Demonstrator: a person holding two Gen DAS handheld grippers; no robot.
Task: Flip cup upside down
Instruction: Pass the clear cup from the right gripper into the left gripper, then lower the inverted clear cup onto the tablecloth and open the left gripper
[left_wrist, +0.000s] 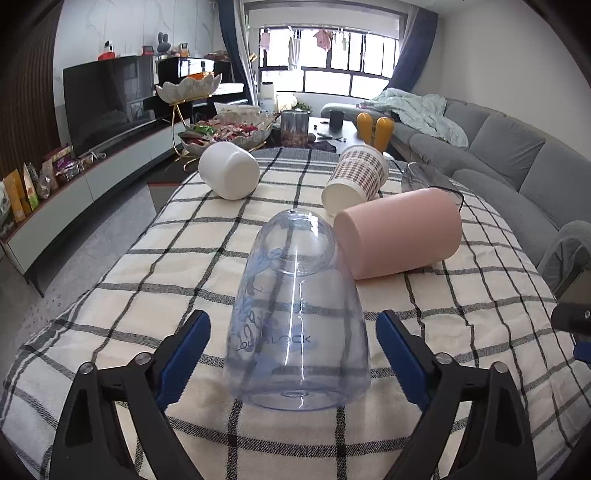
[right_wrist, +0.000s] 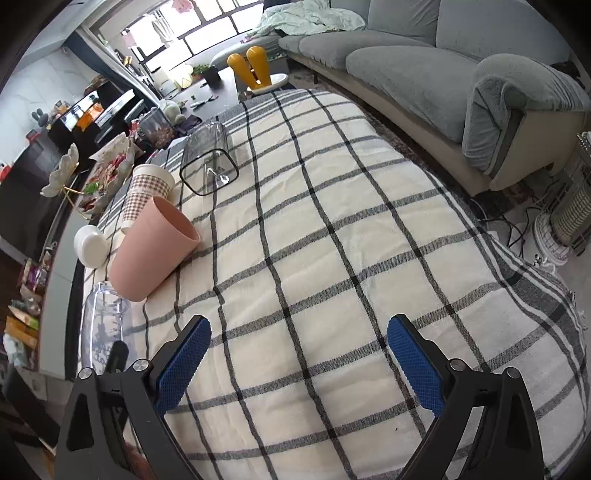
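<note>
Clear cup (left_wrist: 295, 314) upside down between spread left tongs (left_wrist: 293, 332), untouched.

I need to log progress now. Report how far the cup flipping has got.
Done: the clear blue cup stands mouth-down on the checked cloth, between the open fingers of the left hand-held gripper, which do not touch it. In hand: nothing; the right hand-held gripper is open over bare cloth. Left: the pink cup, plaid cup, white cup and clear square container lie on their sides.
</note>
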